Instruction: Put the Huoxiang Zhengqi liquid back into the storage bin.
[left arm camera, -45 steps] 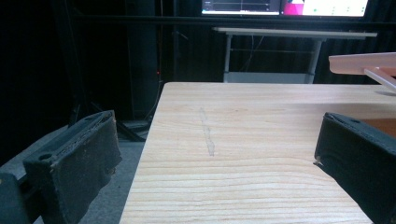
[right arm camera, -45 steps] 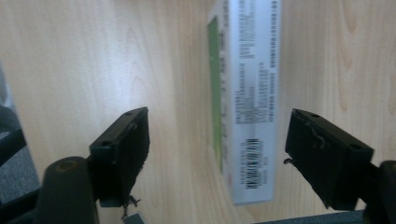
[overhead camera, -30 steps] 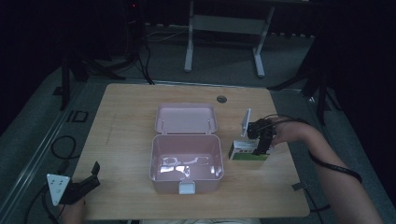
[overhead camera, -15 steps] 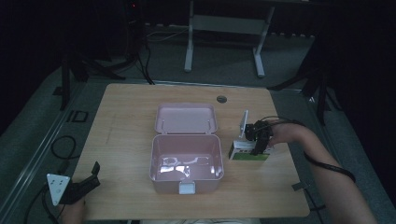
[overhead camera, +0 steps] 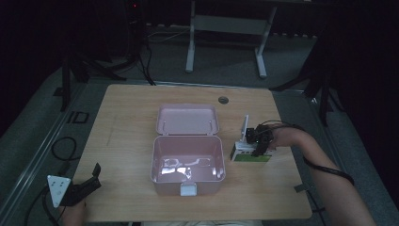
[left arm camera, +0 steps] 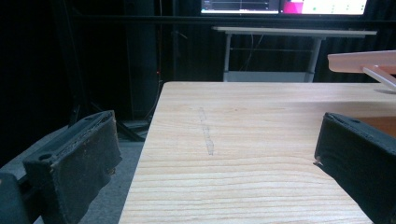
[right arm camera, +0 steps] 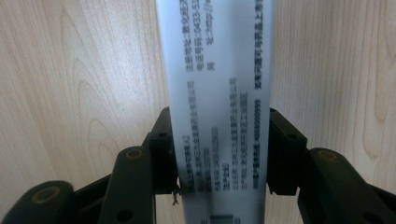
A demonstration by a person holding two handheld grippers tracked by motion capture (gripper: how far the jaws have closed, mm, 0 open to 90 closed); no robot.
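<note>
Looking down from the high view, the table carried an open pink case at its middle, lid laid back, and a small white-and-green box lay just right of it. The right gripper pointed down onto that box, the forearm reaching in from the lower right with the wrist bent over it. The left gripper rested at the table's near left corner, well apart from the case, jaws spread. The left gripper view looked level along bare wood, its two black pads wide apart with nothing between them, and a pink edge of the case showed at far right. The right gripper view gave what the high view could not: the box, its printed white face blurred, sat between the jaws, which had just been closing and now pressed on both its long sides.
</note>
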